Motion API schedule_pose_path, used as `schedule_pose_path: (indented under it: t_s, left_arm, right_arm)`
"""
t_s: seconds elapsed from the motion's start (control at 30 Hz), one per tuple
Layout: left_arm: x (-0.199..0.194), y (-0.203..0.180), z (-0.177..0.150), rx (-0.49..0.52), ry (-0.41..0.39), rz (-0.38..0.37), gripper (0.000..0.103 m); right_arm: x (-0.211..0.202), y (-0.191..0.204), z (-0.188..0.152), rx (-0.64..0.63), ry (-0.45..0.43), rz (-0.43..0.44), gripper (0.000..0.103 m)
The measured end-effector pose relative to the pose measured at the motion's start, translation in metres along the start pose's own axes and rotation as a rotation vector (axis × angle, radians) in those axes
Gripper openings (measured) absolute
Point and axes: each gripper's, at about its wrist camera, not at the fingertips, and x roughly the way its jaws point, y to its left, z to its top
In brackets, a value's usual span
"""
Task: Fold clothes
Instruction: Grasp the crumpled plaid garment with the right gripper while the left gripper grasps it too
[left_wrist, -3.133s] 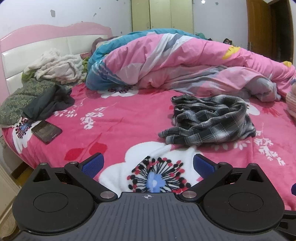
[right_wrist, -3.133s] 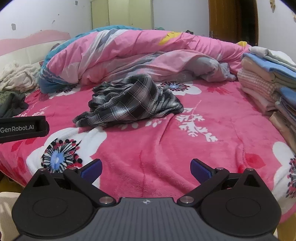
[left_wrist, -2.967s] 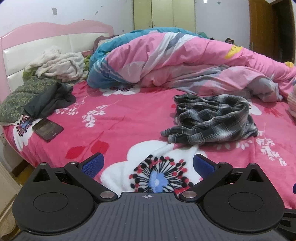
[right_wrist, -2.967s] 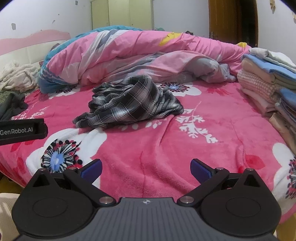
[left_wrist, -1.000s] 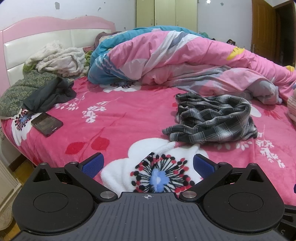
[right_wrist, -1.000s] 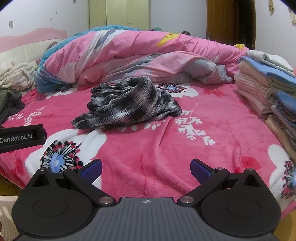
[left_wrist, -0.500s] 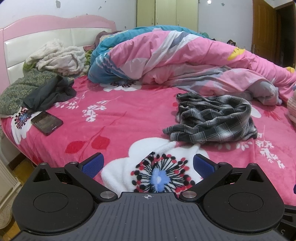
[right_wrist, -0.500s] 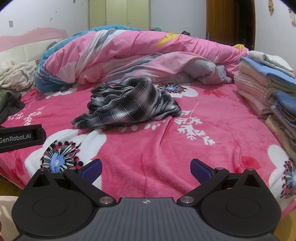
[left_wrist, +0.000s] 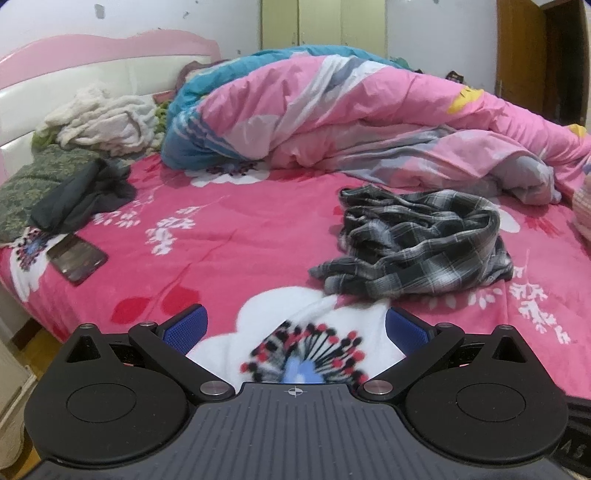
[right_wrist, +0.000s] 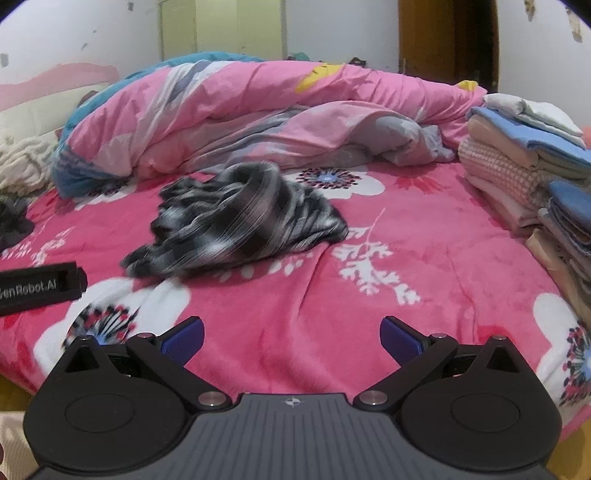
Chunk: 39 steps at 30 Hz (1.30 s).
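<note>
A crumpled black-and-white plaid shirt (left_wrist: 417, 247) lies mid-bed on a pink floral blanket (left_wrist: 236, 236), below a heaped pink duvet (left_wrist: 369, 122). The left claw (left_wrist: 294, 328) and right claw (right_wrist: 291, 338) hover near the bed's edge, both spread wide and empty; folded clothes (right_wrist: 535, 170) are stacked at right.

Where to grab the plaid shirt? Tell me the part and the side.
Take the plaid shirt by the flat end trailing at its near-left, coming from the bed's front edge. That end lies thin on the blanket; the rest is bunched in thick folds.
</note>
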Motion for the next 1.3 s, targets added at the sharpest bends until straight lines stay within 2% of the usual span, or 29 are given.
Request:
schedule_pose_path:
  t_s: [0.1,0.17,0.3,0.4,0.47,0.57,0.6,0.67,0.7,0.77,0.83,0.87,0.9,0.93,0.97,1.0,1.17,1.3]
  left_arm:
    - [0.016,-0.002,0.009,-0.017,0.001,-0.044,0.103]
    - [0.027,0.0,0.015,-0.037,-0.03,-0.086,0.103]
    - [0.051,0.005,0.028,-0.054,-0.102,-0.168,0.103]
    - [0.083,0.0,0.043,0.006,-0.112,-0.181,0.103]
    - [0.108,-0.005,0.049,0.072,-0.114,-0.18,0.103]
    - [0.14,-0.009,0.046,0.121,-0.079,-0.206,0.103]
    - [0.15,-0.008,0.045,0.117,-0.058,-0.23,0.103]
    - [0.165,-0.002,0.038,0.063,-0.01,-0.302,0.102]
    - [0.171,0.0,0.036,0.038,0.022,-0.338,0.101]
    - [0.179,0.001,0.034,0.005,0.083,-0.4,0.097]
    - [0.179,-0.001,0.034,0.01,0.077,-0.432,0.097]
    - [0.177,-0.003,0.033,0.019,0.069,-0.436,0.097]
    - [0.176,-0.004,0.032,0.024,0.064,-0.44,0.095]
    - [0.174,-0.005,0.03,0.027,0.061,-0.445,0.094]
    - [0.173,-0.005,0.028,0.03,0.058,-0.45,0.091]
    - [0.171,-0.005,0.027,0.031,0.055,-0.46,0.084]
    - [0.167,-0.006,0.028,0.048,0.03,-0.501,0.064]
    - [0.159,-0.011,0.026,0.087,-0.006,-0.514,0.062]
  right_arm:
    - [0.012,-0.009,0.015,0.019,-0.021,-0.001,0.103]
    - [0.019,-0.014,0.028,0.009,-0.056,0.016,0.103]
    - [0.036,-0.017,0.067,-0.055,-0.177,0.08,0.103]
    - [0.061,-0.006,0.1,-0.148,-0.267,0.163,0.103]
    - [0.082,0.007,0.119,-0.208,-0.286,0.216,0.103]
    - [0.126,0.041,0.147,-0.32,-0.248,0.3,0.103]
    - [0.14,0.052,0.155,-0.356,-0.229,0.329,0.103]
    - [0.169,0.076,0.164,-0.425,-0.138,0.384,0.1]
    - [0.184,0.087,0.168,-0.46,-0.092,0.411,0.096]
    - [0.209,0.108,0.17,-0.511,0.015,0.406,0.085]
    - [0.232,0.119,0.166,-0.538,0.122,0.385,0.058]
    - [0.241,0.119,0.165,-0.518,0.168,0.383,0.05]
    - [0.241,0.111,0.162,-0.476,0.178,0.388,0.029]
    - [0.241,0.102,0.16,-0.434,0.188,0.394,0.013]
    - [0.236,0.092,0.159,-0.398,0.173,0.398,0.008]
    - [0.227,0.082,0.16,-0.365,0.138,0.395,0.007]
    - [0.166,0.004,0.163,-0.173,-0.032,0.291,0.005]
    - [0.12,-0.071,0.15,0.005,-0.095,0.183,0.005]
